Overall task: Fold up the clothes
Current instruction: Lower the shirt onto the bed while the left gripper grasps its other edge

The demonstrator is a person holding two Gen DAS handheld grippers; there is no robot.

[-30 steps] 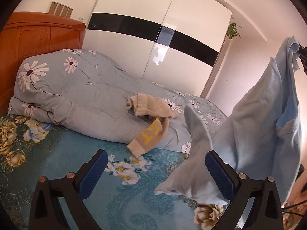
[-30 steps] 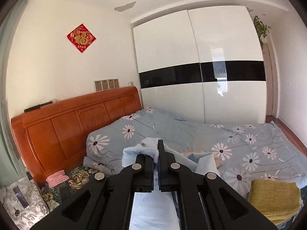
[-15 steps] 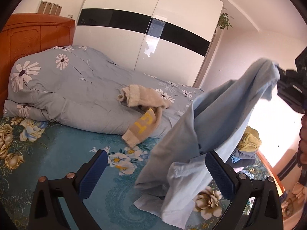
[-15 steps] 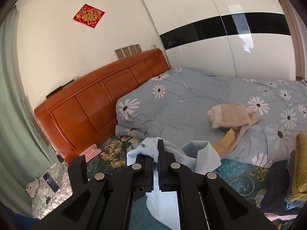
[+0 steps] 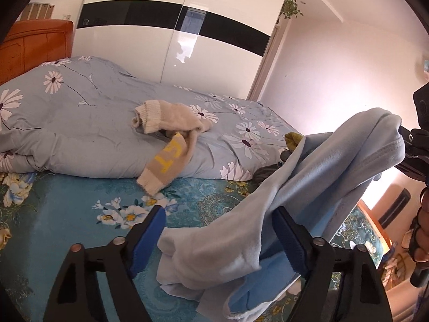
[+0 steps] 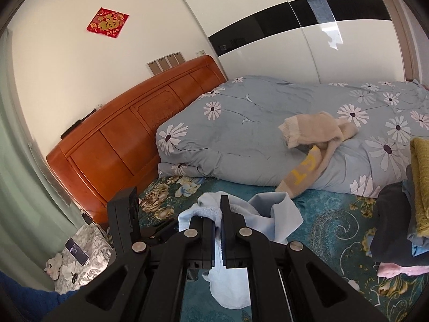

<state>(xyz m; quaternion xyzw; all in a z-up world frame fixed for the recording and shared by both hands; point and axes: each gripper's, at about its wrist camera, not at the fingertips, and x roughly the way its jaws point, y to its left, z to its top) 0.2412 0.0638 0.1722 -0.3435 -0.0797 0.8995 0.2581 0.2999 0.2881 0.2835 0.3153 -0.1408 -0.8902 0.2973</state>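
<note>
Between my left gripper's (image 5: 217,230) closing blue pads, the pale blue soft cotton garment (image 5: 308,187) draped untouched, my right gripper (image 6: 217,212) clamped tight on its edge.

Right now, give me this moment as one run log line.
right gripper: shut on light blue garment | left gripper: closing, garment between jaws, ungripped | bed: beige sweater unfolded

Floral duvet (image 5: 88,123) lies before orange headboard (image 6: 128,139).
</note>
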